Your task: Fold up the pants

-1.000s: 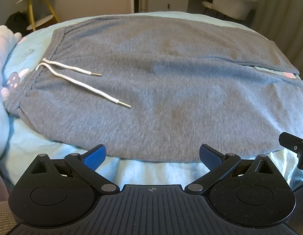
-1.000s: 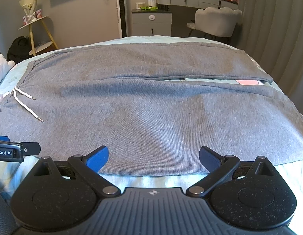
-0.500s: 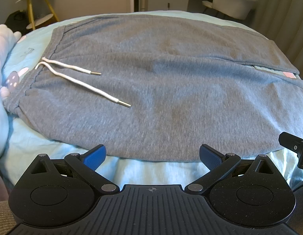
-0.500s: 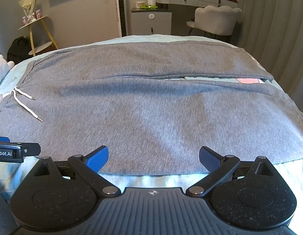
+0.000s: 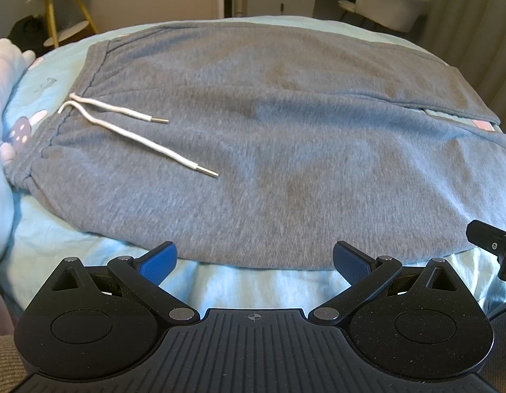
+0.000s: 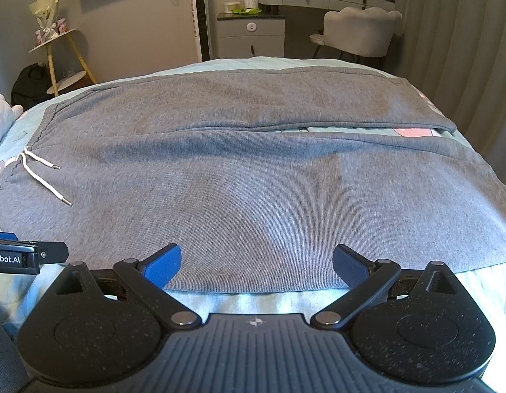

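Both grippers, left gripper [image 5: 254, 257] and right gripper [image 6: 256, 262], hang spread apart just short of the pants' [image 6: 253, 180] near edge, ready to pinch it

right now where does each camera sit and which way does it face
Left wrist: on the left tool, open, at the near edge of the bed, facing the waistband end of the pants and the drawstring.
Right wrist: on the right tool, open, facing the leg end of the pants.
Shared: pants, drawstring, and each view catches the other tool's edge.
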`<state>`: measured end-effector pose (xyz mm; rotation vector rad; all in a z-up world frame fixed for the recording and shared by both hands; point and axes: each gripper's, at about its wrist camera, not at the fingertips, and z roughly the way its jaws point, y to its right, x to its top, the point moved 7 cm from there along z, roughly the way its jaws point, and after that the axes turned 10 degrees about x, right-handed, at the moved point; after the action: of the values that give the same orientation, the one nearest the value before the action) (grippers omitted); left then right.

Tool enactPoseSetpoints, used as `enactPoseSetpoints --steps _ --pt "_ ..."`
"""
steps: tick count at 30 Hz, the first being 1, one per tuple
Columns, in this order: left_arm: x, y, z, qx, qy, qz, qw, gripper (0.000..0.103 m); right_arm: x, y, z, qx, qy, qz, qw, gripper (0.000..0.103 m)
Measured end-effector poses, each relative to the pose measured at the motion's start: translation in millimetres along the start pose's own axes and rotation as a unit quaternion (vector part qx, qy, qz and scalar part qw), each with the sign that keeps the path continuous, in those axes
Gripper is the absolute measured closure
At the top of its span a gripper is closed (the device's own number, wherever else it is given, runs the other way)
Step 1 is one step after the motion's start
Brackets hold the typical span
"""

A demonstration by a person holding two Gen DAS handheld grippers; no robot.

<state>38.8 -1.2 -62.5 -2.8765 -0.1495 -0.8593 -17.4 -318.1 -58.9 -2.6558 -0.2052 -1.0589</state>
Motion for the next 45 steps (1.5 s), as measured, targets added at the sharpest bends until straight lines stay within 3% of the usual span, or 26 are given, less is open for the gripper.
enactPoseSetpoints --steps 45 --pt "1.2 -0.9 -0.8 -0.011 -0.014 -0.009 0.9998 0.000 -1.3 2.1 4.3 0.001 -0.009 0.009 1.000 0.004"
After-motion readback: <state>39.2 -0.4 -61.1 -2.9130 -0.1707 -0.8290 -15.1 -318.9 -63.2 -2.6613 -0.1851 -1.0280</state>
